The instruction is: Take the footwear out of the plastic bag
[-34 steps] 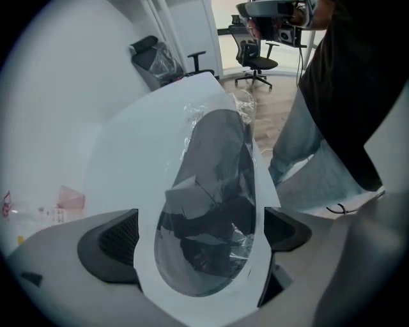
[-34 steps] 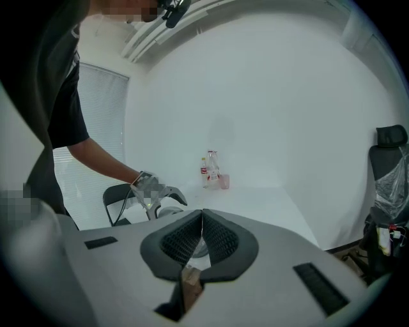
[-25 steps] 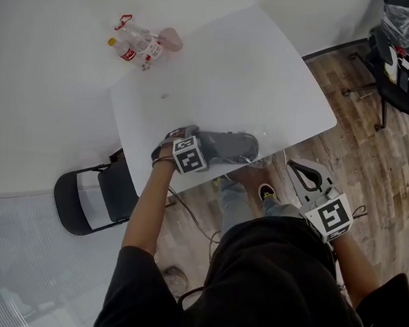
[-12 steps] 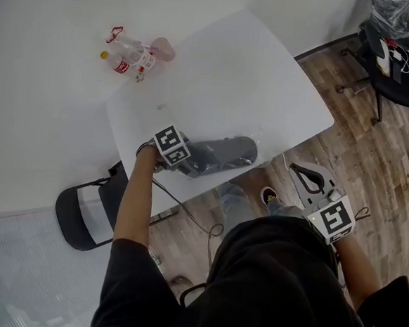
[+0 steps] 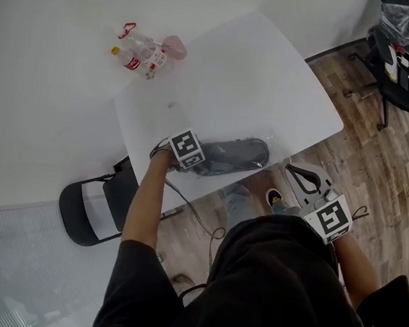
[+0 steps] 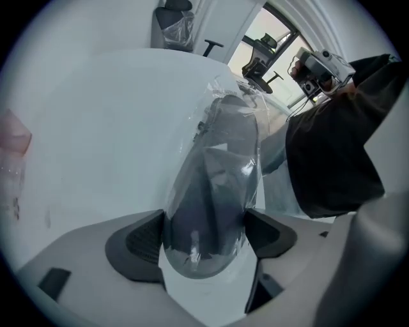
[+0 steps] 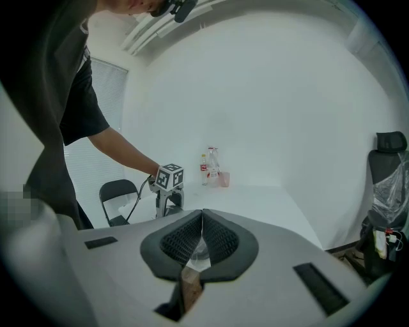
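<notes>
A dark grey shoe (image 5: 235, 154) in a clear plastic bag lies on the white table (image 5: 253, 78) near its front edge. My left gripper (image 5: 196, 163) points steeply down over the shoe's left end. In the left gripper view the jaws (image 6: 204, 241) have just been closing and both pads (image 6: 137, 246) press the bagged shoe (image 6: 214, 191) at its rounded end. My right gripper (image 5: 293, 168) hovers just off the table's front edge, to the right of the shoe. Its pads (image 7: 202, 223) are shut together with nothing held.
Plastic bottles and a pink cup (image 5: 148, 49) stand at the table's far left corner. A black folding chair (image 5: 91, 210) is left of the table, and an office chair (image 5: 402, 65) stands on the wooden floor at the far right.
The left gripper has tilted and rolled over the shoe's left end, and its jaws have come in on the bagged shoe. The right gripper has edged slightly toward the table.
</notes>
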Demonstrator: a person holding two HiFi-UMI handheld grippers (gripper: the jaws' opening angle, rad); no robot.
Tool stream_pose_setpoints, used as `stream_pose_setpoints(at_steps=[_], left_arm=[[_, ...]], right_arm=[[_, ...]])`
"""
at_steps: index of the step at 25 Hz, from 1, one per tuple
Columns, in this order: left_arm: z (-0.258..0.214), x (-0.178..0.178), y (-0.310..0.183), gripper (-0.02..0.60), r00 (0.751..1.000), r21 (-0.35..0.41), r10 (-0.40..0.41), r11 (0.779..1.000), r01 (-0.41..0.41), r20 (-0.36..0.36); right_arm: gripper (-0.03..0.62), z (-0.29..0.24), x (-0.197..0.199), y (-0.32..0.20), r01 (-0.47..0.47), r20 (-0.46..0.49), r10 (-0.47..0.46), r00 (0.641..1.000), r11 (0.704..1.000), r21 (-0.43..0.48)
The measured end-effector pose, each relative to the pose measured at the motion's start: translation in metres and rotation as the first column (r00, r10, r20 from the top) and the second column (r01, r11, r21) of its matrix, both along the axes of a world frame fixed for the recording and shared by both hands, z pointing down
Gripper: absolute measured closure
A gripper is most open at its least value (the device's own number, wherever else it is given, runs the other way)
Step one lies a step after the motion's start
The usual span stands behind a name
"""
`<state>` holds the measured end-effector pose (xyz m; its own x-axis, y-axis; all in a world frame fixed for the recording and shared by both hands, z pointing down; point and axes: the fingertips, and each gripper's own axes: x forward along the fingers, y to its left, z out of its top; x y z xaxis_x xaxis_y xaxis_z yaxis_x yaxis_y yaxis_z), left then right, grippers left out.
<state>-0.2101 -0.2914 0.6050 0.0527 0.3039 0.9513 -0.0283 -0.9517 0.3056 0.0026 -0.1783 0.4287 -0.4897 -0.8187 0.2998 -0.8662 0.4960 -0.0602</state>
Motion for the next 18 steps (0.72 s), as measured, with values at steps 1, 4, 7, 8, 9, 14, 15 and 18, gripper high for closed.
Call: stream_pose_setpoints(at_steps=[1,4,7,8,9,14,15,18], left_arm=[[-0.002,0.001,0.002,0.176,1.000,-0.002,-0.017,1.000,0.017,-0.018],[-0.012,0.006,0.004,0.218,0.992,0.053,-0.053,0.997,0.059,-0.110],[-0.027,0.006,0.002,0.280,0.974,0.147,-0.067,0.984,0.100,-0.216],[-0.031,0.006,0.003,0.291,0.968,0.176,-0.062,0.979,0.107,-0.243],[-0.035,0.006,0.004,0.296,0.962,0.202,-0.054,0.973,0.111,-0.266],[-0.063,0.012,0.009,0.303,0.914,0.297,-0.046,0.938,0.178,-0.402],[-0.071,0.015,0.008,0.304,0.901,0.317,-0.042,0.928,0.195,-0.431],[-0.095,0.020,0.007,0.304,0.875,0.379,-0.009,0.899,0.219,-0.484]], right_arm=[[0.577,-0.001,-0.001,-0.001,0.013,-0.002,-0.013,1.000,1.000,0.003],[0.576,-0.002,0.001,-0.002,0.040,-0.009,-0.040,0.999,0.999,0.010],[0.576,0.001,0.008,-0.005,0.060,-0.022,-0.060,0.998,0.998,0.004],[0.576,0.003,0.010,-0.006,0.071,-0.031,-0.071,0.997,0.997,0.000],[0.576,0.004,0.013,-0.008,0.081,-0.037,-0.081,0.996,0.997,-0.006],[0.576,0.006,0.024,-0.023,0.129,-0.013,-0.130,0.991,0.991,-0.044],[0.576,0.004,0.027,-0.027,0.135,0.005,-0.135,0.991,0.989,-0.052],[0.575,-0.014,0.033,-0.041,0.156,0.057,-0.153,0.987,0.987,-0.050]])
